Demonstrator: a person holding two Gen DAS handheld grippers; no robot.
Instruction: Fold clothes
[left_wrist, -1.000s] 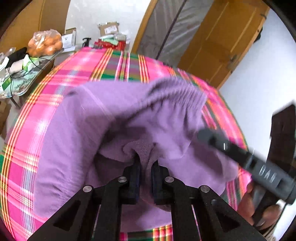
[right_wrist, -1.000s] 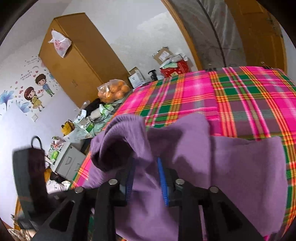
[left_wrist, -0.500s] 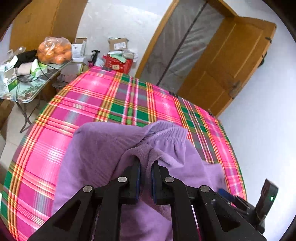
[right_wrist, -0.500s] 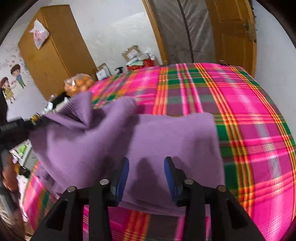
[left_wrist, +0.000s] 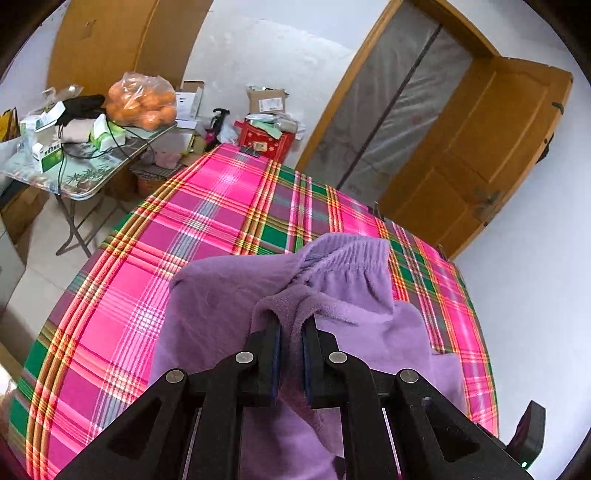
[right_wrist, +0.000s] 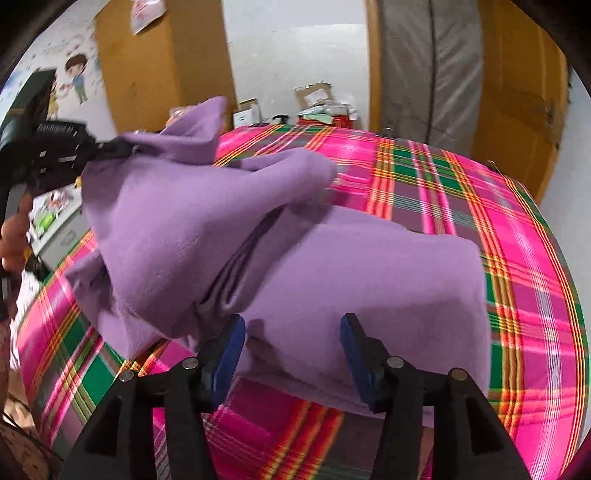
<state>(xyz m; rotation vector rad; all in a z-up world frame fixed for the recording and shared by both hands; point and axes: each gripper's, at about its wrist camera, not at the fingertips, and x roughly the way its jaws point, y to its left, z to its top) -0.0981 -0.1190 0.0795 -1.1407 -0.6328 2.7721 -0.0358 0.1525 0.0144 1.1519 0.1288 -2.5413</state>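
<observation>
A purple fleece garment (left_wrist: 221, 295) with an elastic waistband (left_wrist: 351, 254) lies on the pink and green plaid table (left_wrist: 207, 221). My left gripper (left_wrist: 291, 325) is shut on a fold of the garment and holds it lifted off the table. In the right wrist view the left gripper (right_wrist: 110, 147) shows at upper left, with the cloth (right_wrist: 192, 214) hanging from it over the flat part (right_wrist: 388, 266). My right gripper (right_wrist: 291, 328) is open and empty, just above the garment's near edge.
A side table (left_wrist: 85, 173) with a bag of oranges (left_wrist: 142, 101), boxes and cables stands at far left. Cartons and a red box (left_wrist: 264, 138) sit beyond the table's far edge. A wooden door (left_wrist: 491, 147) is at back right. A wardrobe (right_wrist: 155, 74) stands at the back.
My right gripper has let go of the garment, opened and pulled back toward its near edge. My left gripper has lifted its fold higher and kept hold.
</observation>
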